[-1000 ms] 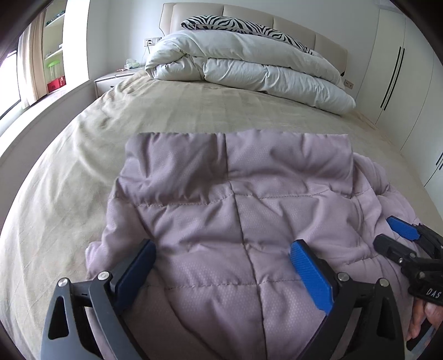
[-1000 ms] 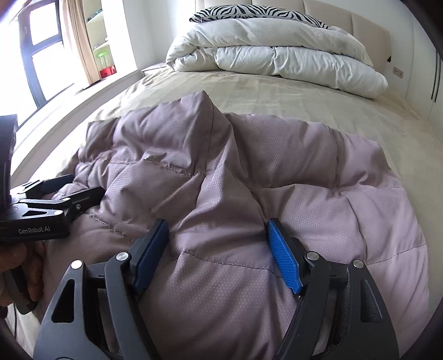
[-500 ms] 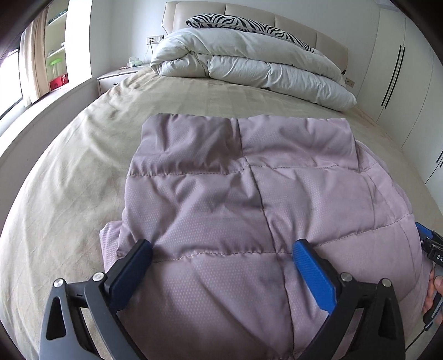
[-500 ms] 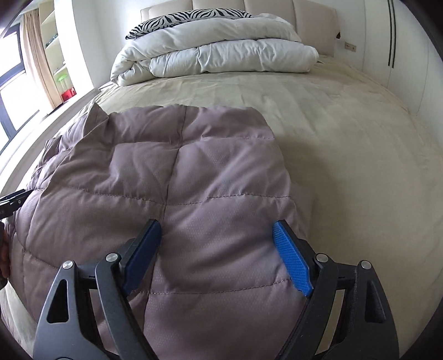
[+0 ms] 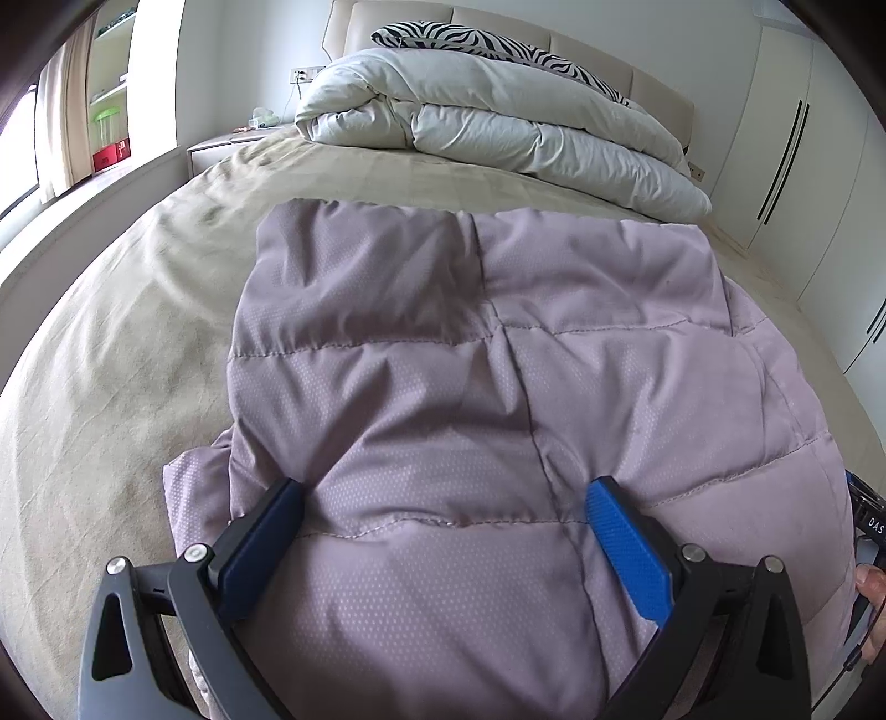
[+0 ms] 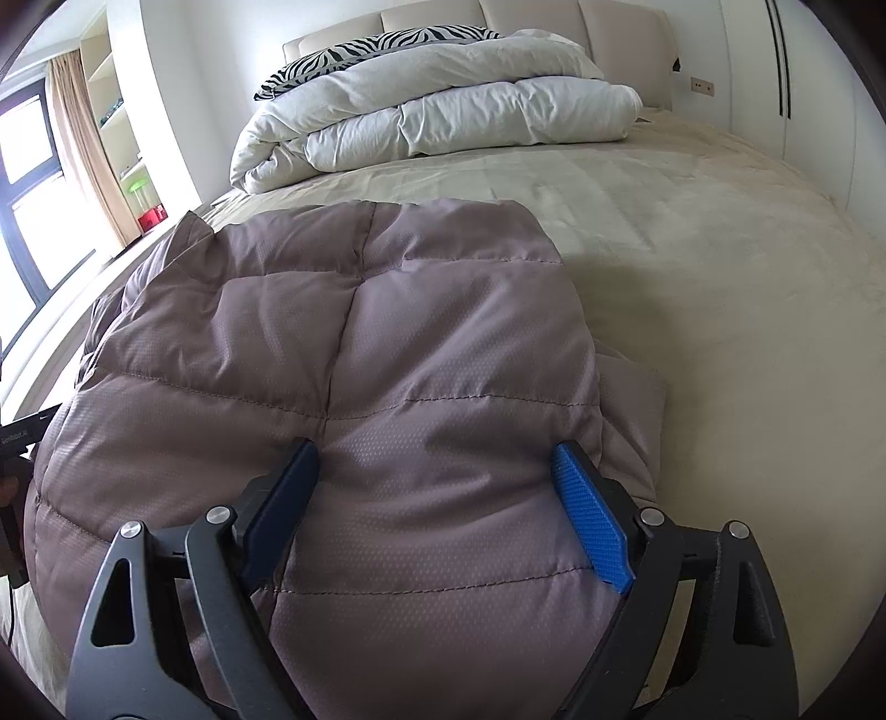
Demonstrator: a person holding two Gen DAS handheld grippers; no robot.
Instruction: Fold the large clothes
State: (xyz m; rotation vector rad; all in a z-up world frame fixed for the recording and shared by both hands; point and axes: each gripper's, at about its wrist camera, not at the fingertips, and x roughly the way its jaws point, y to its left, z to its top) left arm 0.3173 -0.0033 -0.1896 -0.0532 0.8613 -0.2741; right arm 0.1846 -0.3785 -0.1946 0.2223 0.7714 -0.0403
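Note:
A mauve quilted puffer jacket (image 5: 498, 343) lies folded in a flat block on the beige bed (image 5: 111, 360). My left gripper (image 5: 443, 498) hovers low over its near left part, jaws wide, padding bulging up between the blue pads without being pinched. In the right wrist view the same jacket (image 6: 360, 332) fills the left and middle. My right gripper (image 6: 437, 459) sits over its near right edge; its jaws are opening, with puffy fabric lying loose between them. Each gripper shows at the edge of the other's view.
A folded white duvet (image 5: 498, 127) and a zebra-print pillow (image 5: 487, 44) lie at the head of the bed. White wardrobe doors (image 5: 786, 138) stand to the right. A window ledge and shelves run along the left. Bare bedsheet (image 6: 720, 277) lies right of the jacket.
The raised fold of the jacket has dropped flat. My right gripper has swung over to the jacket's right side and its jaws have widened. The left gripper has sunk slightly.

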